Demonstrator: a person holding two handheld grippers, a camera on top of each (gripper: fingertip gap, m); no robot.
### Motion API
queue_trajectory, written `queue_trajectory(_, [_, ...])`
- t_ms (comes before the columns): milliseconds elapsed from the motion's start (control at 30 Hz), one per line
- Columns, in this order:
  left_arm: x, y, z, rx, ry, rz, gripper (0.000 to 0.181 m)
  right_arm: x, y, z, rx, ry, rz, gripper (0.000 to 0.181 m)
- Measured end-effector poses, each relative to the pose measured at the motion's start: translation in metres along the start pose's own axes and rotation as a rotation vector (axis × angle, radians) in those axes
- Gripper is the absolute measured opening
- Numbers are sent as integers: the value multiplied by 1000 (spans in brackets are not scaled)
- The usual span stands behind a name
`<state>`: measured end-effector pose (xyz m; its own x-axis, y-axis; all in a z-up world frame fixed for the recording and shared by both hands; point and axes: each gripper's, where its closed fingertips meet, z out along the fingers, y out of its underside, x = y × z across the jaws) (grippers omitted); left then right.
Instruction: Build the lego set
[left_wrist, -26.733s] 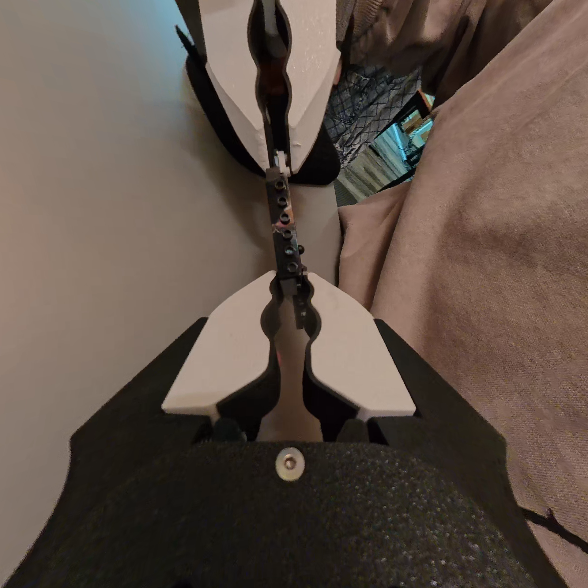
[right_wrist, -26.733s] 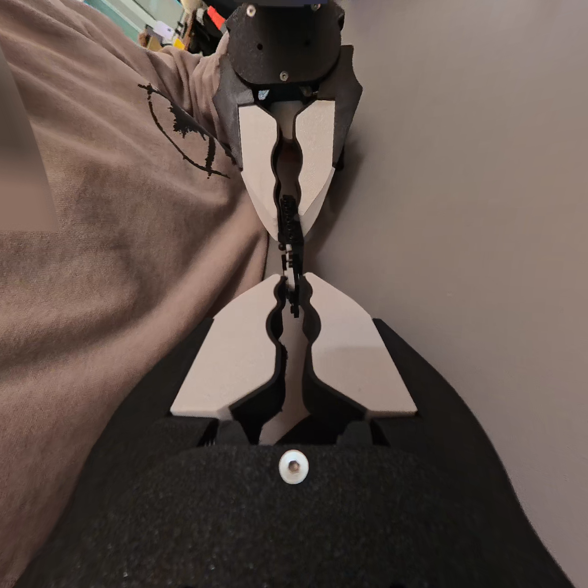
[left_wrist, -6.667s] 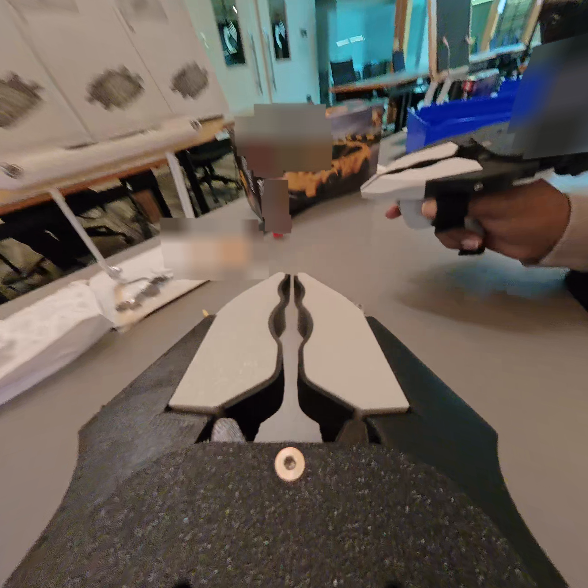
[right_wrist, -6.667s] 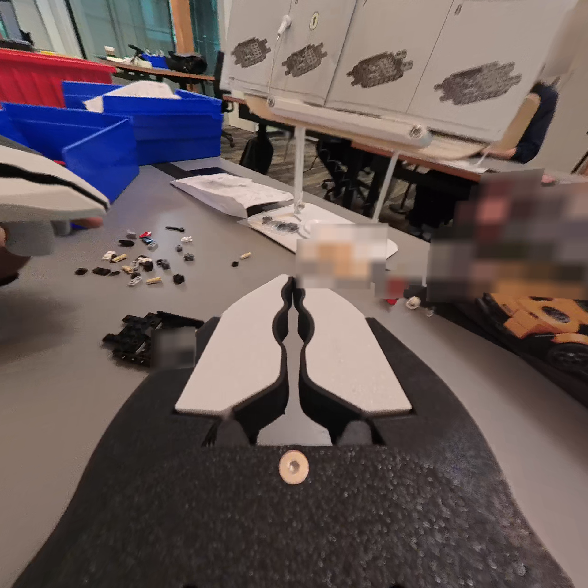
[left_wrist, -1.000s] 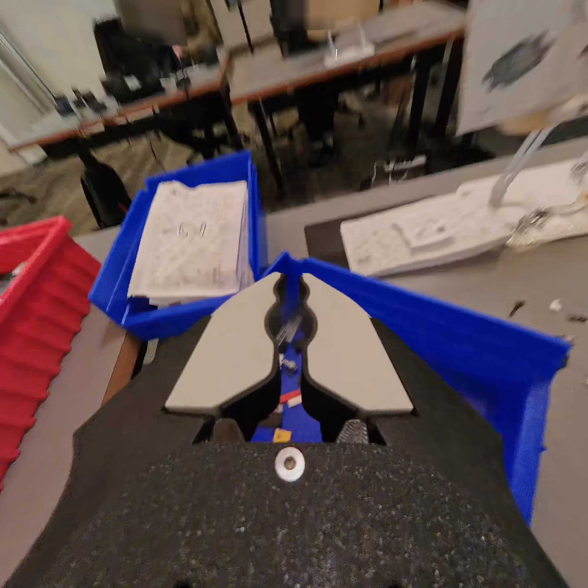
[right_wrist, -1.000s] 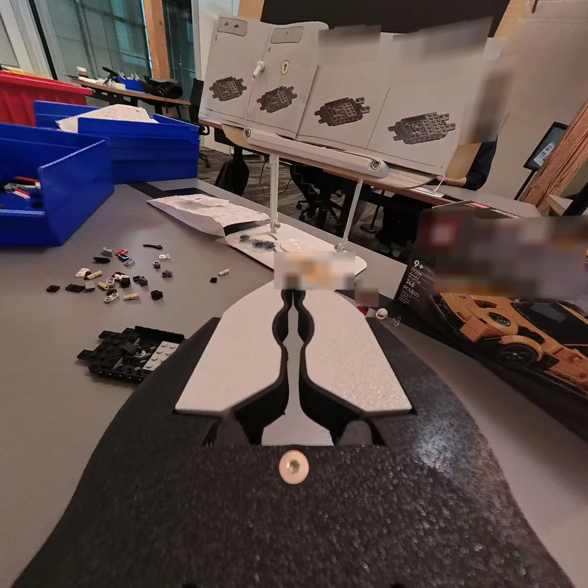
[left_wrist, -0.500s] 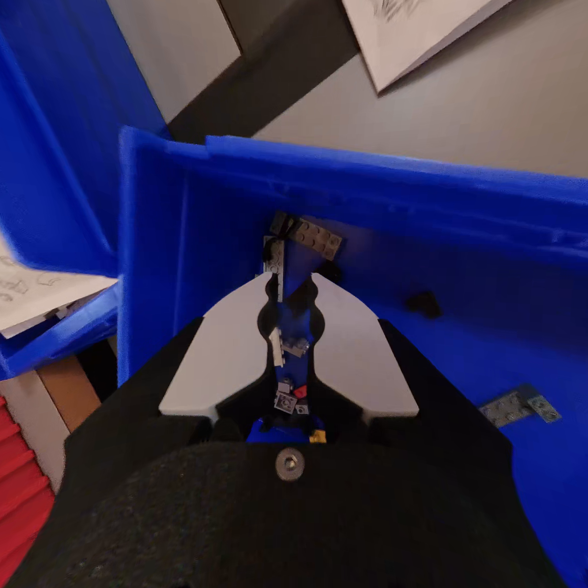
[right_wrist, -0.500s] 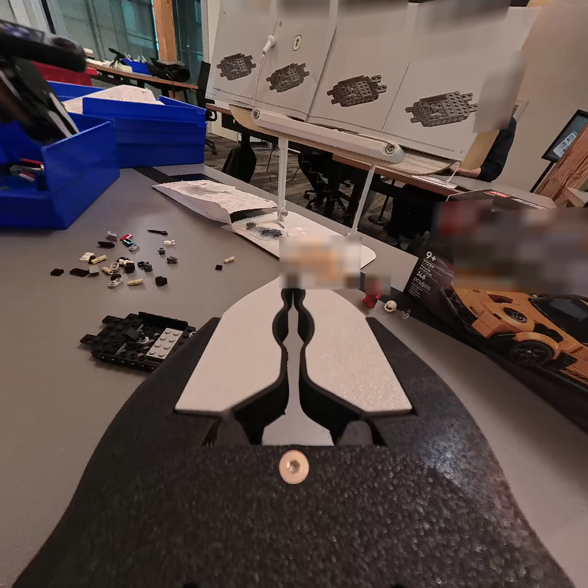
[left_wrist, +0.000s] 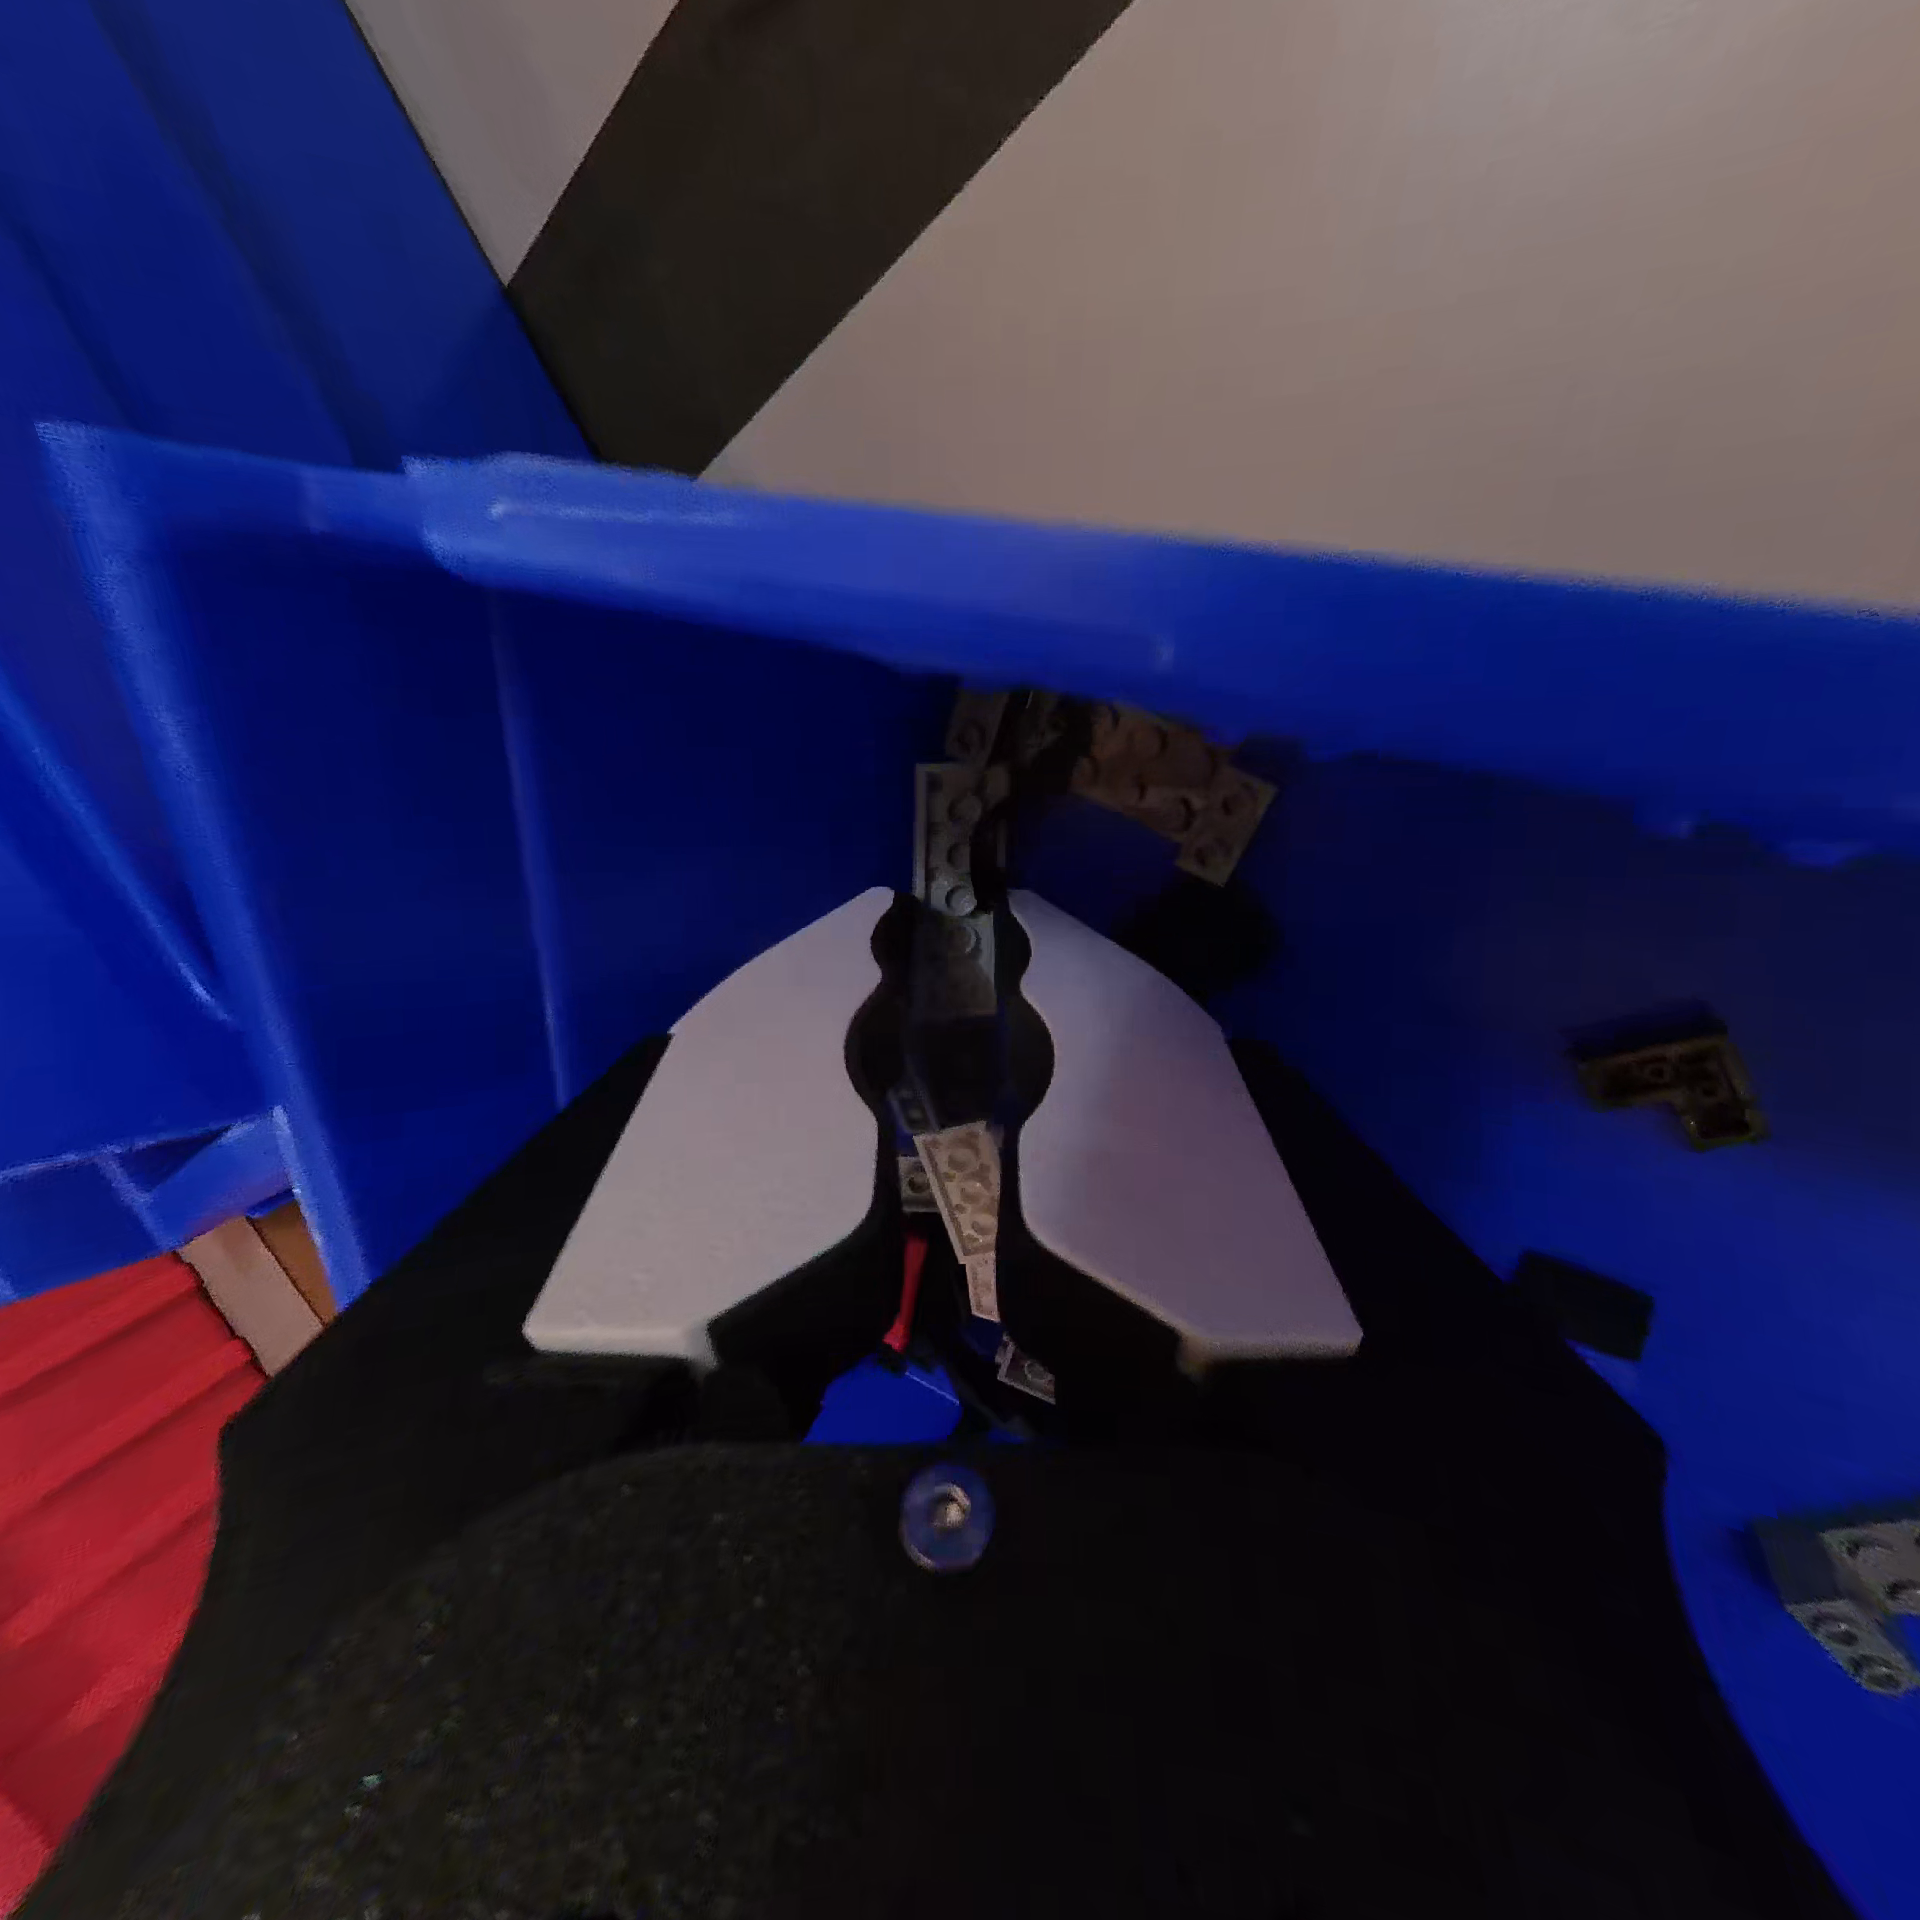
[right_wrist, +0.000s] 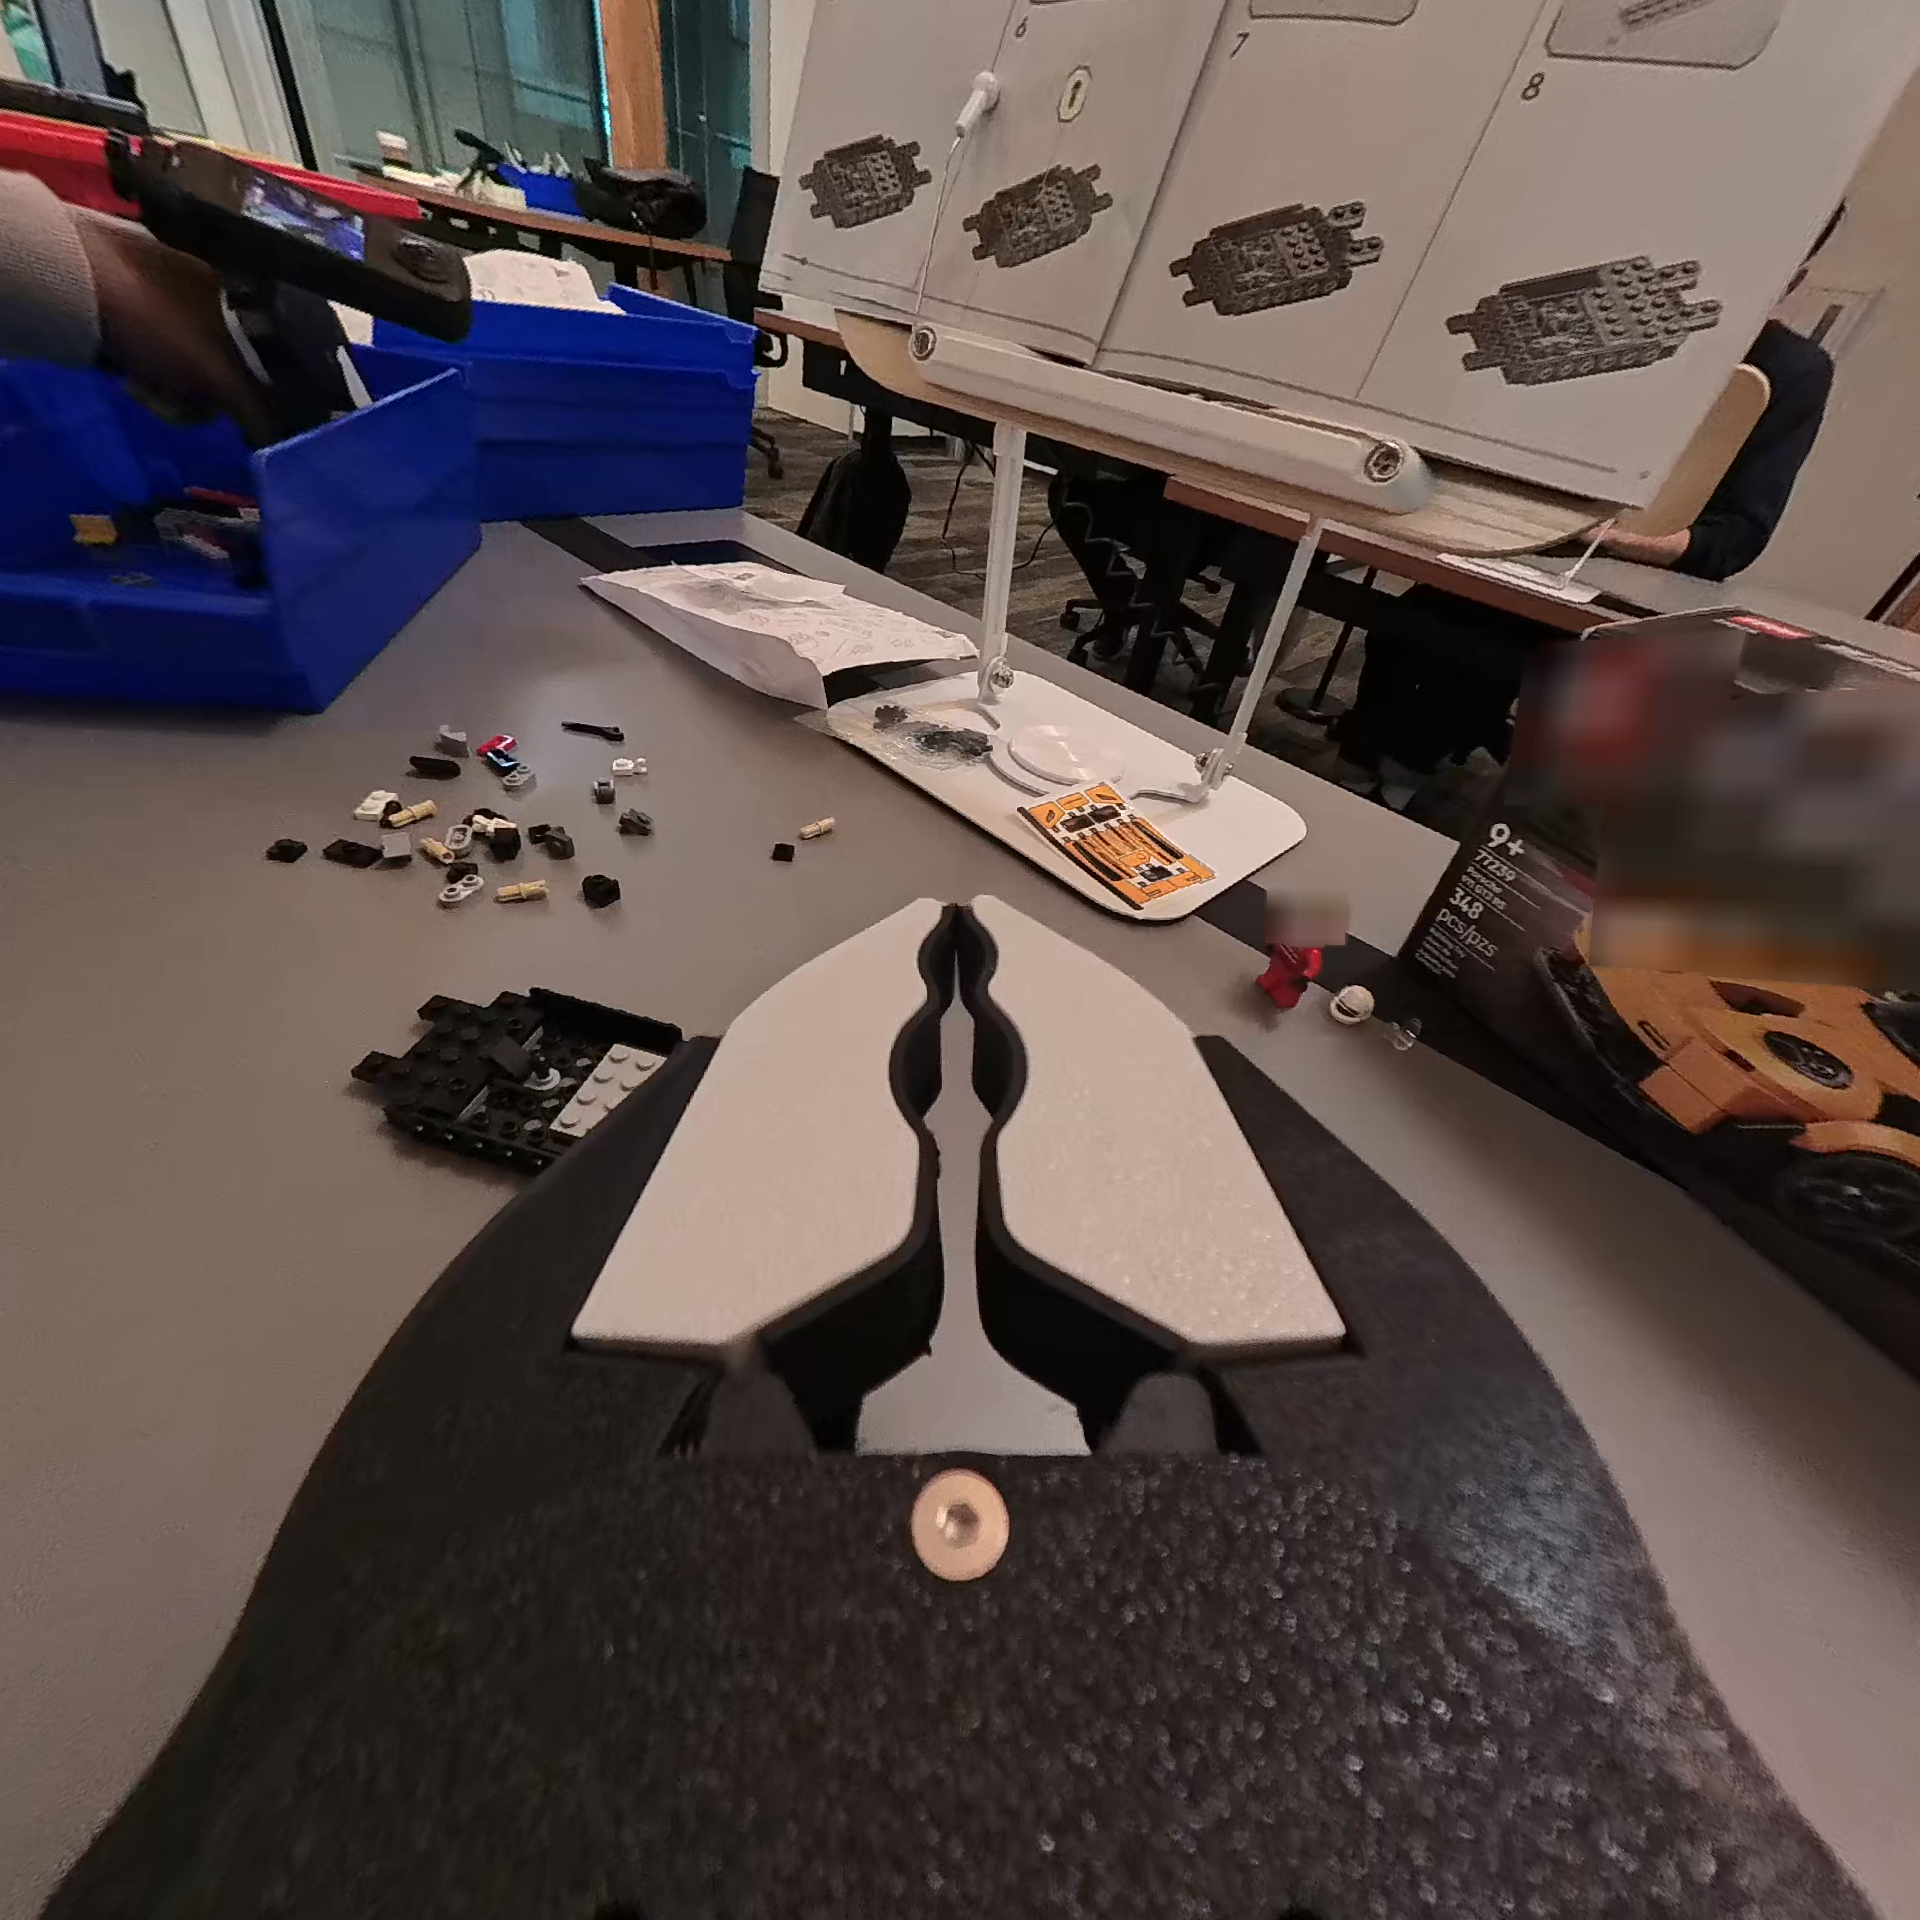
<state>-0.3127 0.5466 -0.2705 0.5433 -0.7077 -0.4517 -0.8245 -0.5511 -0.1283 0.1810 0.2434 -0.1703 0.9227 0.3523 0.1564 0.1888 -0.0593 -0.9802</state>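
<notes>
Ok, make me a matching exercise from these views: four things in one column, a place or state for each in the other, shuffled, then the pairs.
Things
1. left gripper
2. right gripper
3. black chassis
4. sticker sheet

Places or states
A. on the white stand base
B. shut, empty, above the table
C. down inside the blue bin
D. flat on the grey table

Pairs: 1-C, 2-B, 3-D, 4-A

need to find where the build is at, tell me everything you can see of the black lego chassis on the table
The black lego chassis is a flat, part-built base of studded black plates with one light grey plate set into its near end and pegs along its edge. It lies flat on the grey table, just left of the right gripper, untouched, the loose small pieces beyond it.
</notes>
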Motion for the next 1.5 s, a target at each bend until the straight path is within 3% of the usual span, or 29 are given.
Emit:
queue_trajectory(200, [-1, 2, -1, -15, 15, 33, 15, 0, 1, 0, -7, -4, -4, 0])
queue_trajectory(267, [-4, 5, -5, -7, -3, 58, 8, 0, 0, -1, -6, -3, 1, 0])
queue_trajectory(567, [14, 24, -47, 143, 215, -97, 3, -5, -2, 0, 1, -25, -1, 0])
queue_trajectory(700, [37, 14, -78, 271, 375, -164, 3, -7, -4, 0, 9, -29, -6, 0])
queue_trajectory(800, [61, -9, -122, 437, 487, -174, 3, -11, -8, -1, 22, -49, -5, 0])
queue_trajectory(933, [110, -46, -200, 711, 531, -79, 3, -25, -12, -1, 30, -108, -15, 0])
queue_trajectory(1067, [203, -75, -260, 910, 541, 90, 2, -63, -23, -1, 22, -282, 56, 8])
queue_trajectory(1267, [341, -114, -285, 1057, 417, 352, 2, -114, -35, 0, -6, -412, 73, 27])
queue_trajectory(1367, [382, -127, -286, 1083, 370, 453, 2, -115, -36, -2, 3, -420, 67, 28])
queue_trajectory(1500, [408, -135, -286, 1090, 350, 514, 2, -114, -23, -2, -54, -433, 22, 20])
